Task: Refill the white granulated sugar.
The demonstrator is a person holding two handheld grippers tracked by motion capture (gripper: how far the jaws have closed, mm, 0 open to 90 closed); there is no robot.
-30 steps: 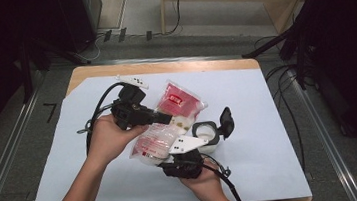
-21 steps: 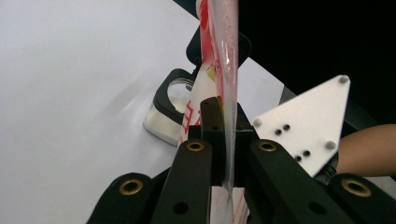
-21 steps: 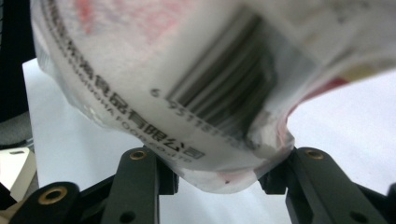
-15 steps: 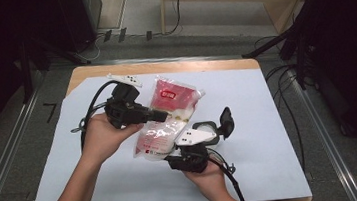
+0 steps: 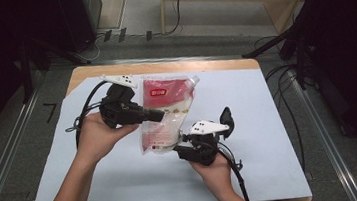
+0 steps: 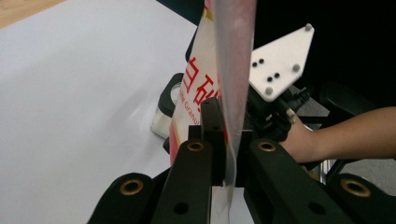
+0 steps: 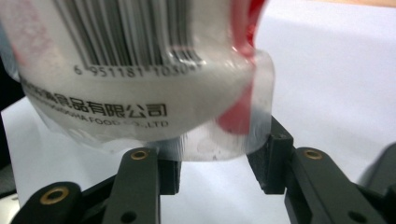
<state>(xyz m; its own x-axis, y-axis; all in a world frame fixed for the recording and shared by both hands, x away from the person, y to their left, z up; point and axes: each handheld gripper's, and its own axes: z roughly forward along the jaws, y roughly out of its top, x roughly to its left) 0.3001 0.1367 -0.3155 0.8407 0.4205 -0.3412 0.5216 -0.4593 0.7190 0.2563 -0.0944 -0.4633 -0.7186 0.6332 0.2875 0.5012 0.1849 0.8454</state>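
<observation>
- The table (image 5: 276, 95) is covered by a white sheet, with bare wood showing along its far edge.
- The pouch (image 5: 165, 109) is a red and clear refill bag of white granules with a corner spout. It is held above the middle of the table, its spout end toward the far edge and its bottom end toward the near edge.
- The left gripper (image 5: 155, 115) comes in from the table's left side. Its jaws are pressed together on the pouch's flat side seam, which the left gripper view shows pinched edge-on.
- The right gripper (image 5: 183, 141) sits at the pouch's bottom end, nearer the front edge. Its jaws stand partly spread, with the rounded bottom seam (image 7: 224, 140) between them. I cannot tell whether the pads press on it.
- A small dark jar (image 6: 168, 105) stands on the sheet beside the pouch, in the left gripper view.
- Risk, as I judge it: the pouch hangs from one thin seam, so a tug from the right gripper could make the film slip out or crease. If the spout end tips down, the granules would shift and swing the bag.
- Writing: under a barcode, digits begin "6 951181 1030". Below them run Chinese characters ending in 食品有限公司, then "FOOD" and "LTD". Part of "Granul" shows in red on the front.
</observation>
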